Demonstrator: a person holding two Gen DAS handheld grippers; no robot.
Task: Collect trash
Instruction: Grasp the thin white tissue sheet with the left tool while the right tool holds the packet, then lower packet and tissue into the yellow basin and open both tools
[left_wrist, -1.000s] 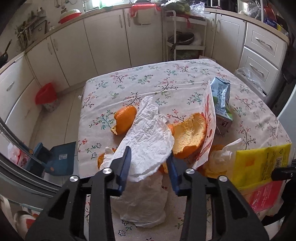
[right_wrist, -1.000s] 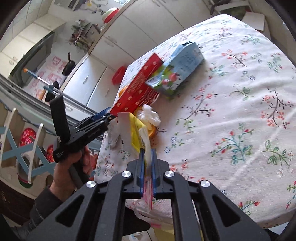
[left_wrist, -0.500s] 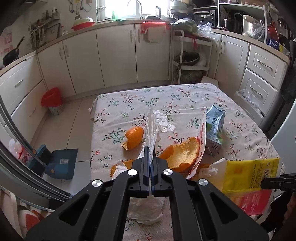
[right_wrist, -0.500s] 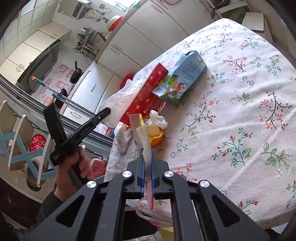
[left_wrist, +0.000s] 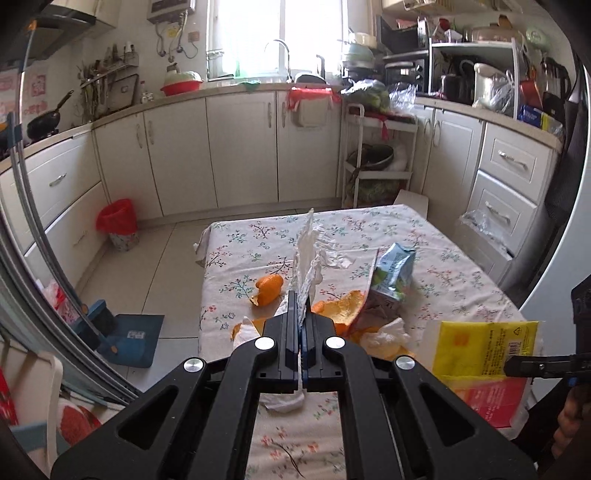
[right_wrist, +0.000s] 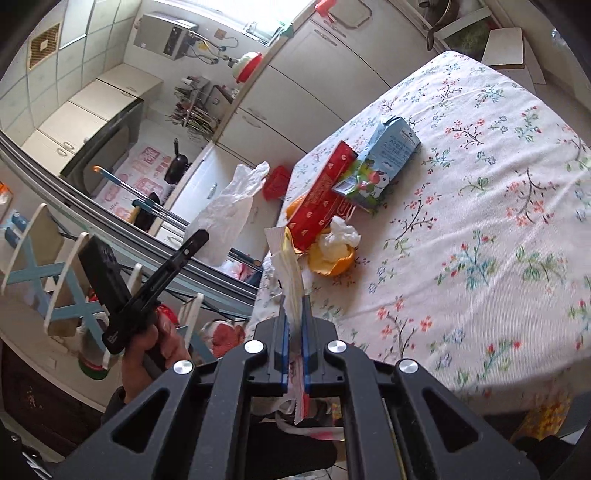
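1. My left gripper (left_wrist: 300, 306) is clamped tight on a crumpled white plastic bag (left_wrist: 308, 254), holding it in the air above the near left part of the table (left_wrist: 461, 266). In the right wrist view the same bag (right_wrist: 225, 214) hangs clear of the table's left edge, so I judge it is held there free to carry to whatever collects the trash.
2. My right gripper (right_wrist: 293, 317) is squeezed together on the edge of a yellow and red wrapper (left_wrist: 484, 347), at the near right corner of the table. The thin sheet stands on edge between the pads, which is why it looks like a narrow strip from that camera.
3. Trash left on the flowered cloth, clustered by the near left edge:
   - orange peels (left_wrist: 269, 288), some cupped upward;
   - a wad of white tissue (right_wrist: 340, 236) resting in one peel;
   - a red snack packet (right_wrist: 325, 195) leaning against the peels;
   - a blue drink carton (right_wrist: 391, 151) lying on its side, touching the packet.
4. A red-lined bin (left_wrist: 118, 225) stands on the floor by the cabinets, well apart from the table (a likely place for the trash, though that is my guess).
5. Both grippers are full, so I judge the rest must wait.
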